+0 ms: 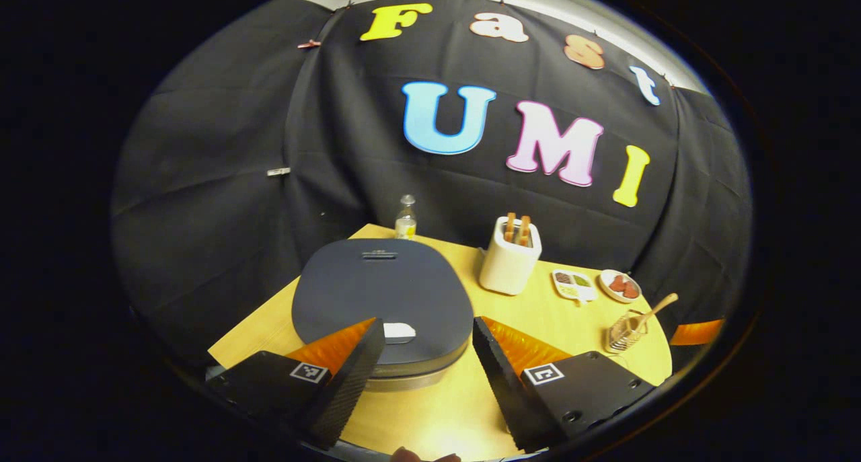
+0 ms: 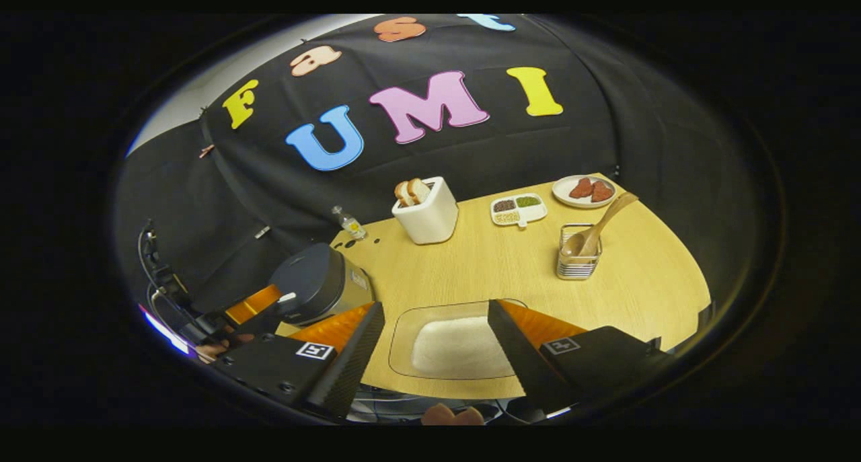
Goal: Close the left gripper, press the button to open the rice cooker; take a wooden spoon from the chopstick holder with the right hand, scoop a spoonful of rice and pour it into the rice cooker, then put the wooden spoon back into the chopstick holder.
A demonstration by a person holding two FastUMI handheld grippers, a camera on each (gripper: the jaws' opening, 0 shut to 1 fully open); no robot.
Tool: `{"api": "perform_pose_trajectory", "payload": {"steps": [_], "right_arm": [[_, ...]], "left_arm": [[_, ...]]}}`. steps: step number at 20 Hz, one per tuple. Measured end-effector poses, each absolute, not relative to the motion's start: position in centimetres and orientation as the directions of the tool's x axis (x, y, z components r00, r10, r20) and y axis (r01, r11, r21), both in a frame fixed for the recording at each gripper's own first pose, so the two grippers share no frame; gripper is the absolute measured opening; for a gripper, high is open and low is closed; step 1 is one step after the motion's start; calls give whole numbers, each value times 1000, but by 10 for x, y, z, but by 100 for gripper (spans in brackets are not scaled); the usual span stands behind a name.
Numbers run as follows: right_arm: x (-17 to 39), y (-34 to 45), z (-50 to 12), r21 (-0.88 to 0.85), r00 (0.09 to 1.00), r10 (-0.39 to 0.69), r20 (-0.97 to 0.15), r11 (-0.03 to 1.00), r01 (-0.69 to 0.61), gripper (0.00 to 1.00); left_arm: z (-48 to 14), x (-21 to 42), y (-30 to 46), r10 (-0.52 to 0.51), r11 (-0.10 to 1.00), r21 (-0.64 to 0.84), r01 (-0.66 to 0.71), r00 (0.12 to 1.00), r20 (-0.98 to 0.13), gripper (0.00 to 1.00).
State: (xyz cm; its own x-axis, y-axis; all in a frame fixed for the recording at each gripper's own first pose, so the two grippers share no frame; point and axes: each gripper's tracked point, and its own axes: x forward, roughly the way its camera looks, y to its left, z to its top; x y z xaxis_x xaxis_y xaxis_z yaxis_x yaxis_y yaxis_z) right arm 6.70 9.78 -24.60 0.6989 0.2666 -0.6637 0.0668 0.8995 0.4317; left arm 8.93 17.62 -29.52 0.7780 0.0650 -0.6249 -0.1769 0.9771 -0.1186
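We hold the left gripper (image 1: 428, 344) with its jaws spread wide, hovering just above the front edge of the rice cooker (image 1: 383, 300), whose dark lid is down. The pale button (image 1: 399, 331) sits at the front of that lid, framed between our two fingers. By our reading the fingers must close before they press, so the first step is not yet done. In the right gripper view the same left gripper (image 2: 259, 311) shows beside the cooker (image 2: 316, 284), low at the table's near corner.

Our right gripper (image 2: 436, 344) is likewise released and holds nothing. It waits over the clear tray of rice (image 2: 461, 344), which lies just right of the cooker at the near edge of the table (image 2: 646, 274).

The wooden spoon (image 2: 595, 230) stands tilted, handle up, in the wire chopstick holder (image 2: 578, 260), right of the cooker and beyond the rice tray, well apart from both grippers. We judge the path to it open.

Behind the cooker stands a small bottle (image 1: 405, 218). To the cooker's right rear is a white toaster (image 1: 510, 257) with two slices up. Farther right lie a divided dish (image 1: 574, 285) and a small plate (image 1: 620, 286) of reddish pieces. None of these crowds the lid, which looks free to swing up.
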Motion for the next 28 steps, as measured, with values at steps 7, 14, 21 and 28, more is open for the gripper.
{"api": "perform_pose_trajectory", "payload": {"steps": [7,14,21,28], "right_arm": [[80,54,-210,378,777,151,-611,918,119,96],[74,10,-171,250,852,-19,-523,952,175,97],[80,-18,-115,144,931,-100,-350,977,158,96],[81,-30,-91,65,958,-120,-262,988,141,97]], "left_arm": [[-240,85,133,-73,988,-153,-12,839,-539,90],[-210,79,100,-153,975,-213,53,862,-483,90],[-131,78,64,-169,981,-149,127,934,-316,90],[-107,63,39,-129,980,-179,84,958,-256,92]]}}
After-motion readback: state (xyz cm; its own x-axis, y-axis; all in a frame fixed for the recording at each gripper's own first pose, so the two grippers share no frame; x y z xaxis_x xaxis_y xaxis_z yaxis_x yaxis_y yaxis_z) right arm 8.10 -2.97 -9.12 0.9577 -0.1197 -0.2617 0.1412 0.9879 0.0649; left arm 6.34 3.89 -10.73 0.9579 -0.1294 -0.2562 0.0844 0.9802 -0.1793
